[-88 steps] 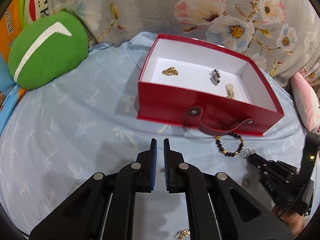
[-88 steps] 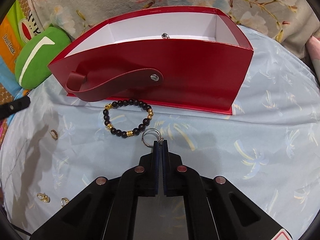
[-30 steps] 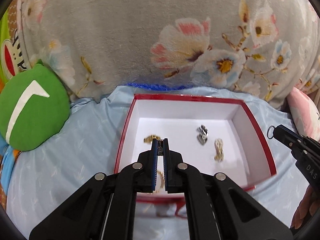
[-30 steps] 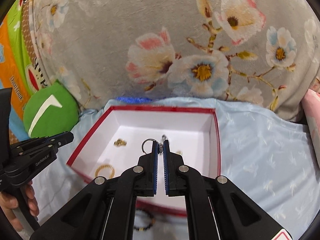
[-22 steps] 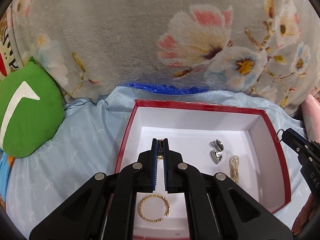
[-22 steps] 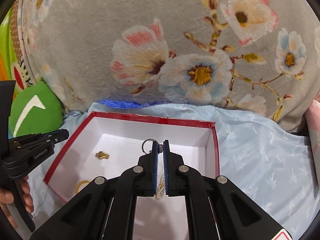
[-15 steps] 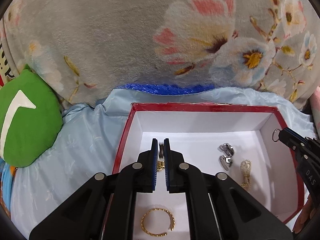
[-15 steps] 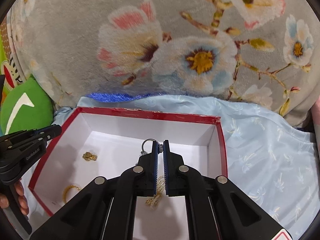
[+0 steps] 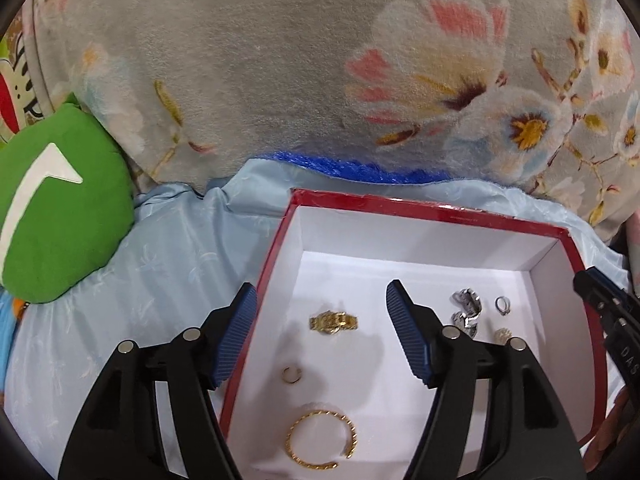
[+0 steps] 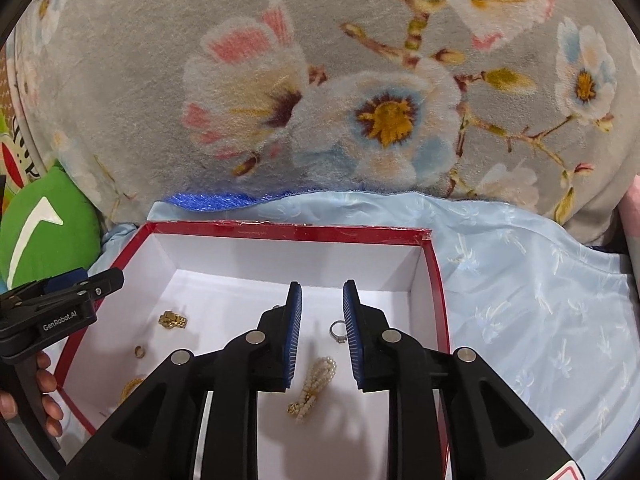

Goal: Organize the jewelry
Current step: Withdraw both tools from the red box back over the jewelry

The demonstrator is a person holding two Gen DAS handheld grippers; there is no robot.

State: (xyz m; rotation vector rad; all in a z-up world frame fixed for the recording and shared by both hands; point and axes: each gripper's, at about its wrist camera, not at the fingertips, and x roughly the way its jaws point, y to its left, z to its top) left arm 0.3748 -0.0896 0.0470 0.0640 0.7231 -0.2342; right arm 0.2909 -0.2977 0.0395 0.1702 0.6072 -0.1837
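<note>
Left gripper (image 9: pixel 320 336): jaws now spread wide and empty; half a second ago they were nearly together around a small piece. It hangs over the box's left wall, one blue pad (image 9: pixel 234 336) outside the box, the other inside.

Right gripper (image 10: pixel 320 332): jaws now parted and empty; earlier they pinched a silver ring.

Box (image 9: pixel 432 210): red outside, white inside, open, on a light blue sheet (image 9: pixel 168 264). Contents, near to far in the left view:
- Gold bangle (image 9: pixel 322 438), flat on the floor, nearest.
- Small gold ring (image 9: pixel 291 374), new to the floor since the earlier frame, lying below the left jaws.
- Gold link piece (image 9: pixel 334 322), between the left pads.
- Pearl strand (image 10: pixel 314 386), between the right pads in the right view; mostly hidden in the left.
- Silver piece (image 9: pixel 466 312), just right of the inner left pad.
- Silver ring (image 9: pixel 502 305), now on the floor, just beside the silver piece.

Beyond the box: green cushion (image 9: pixel 56 208) at left; grey floral blanket (image 9: pixel 320 72) behind.
</note>
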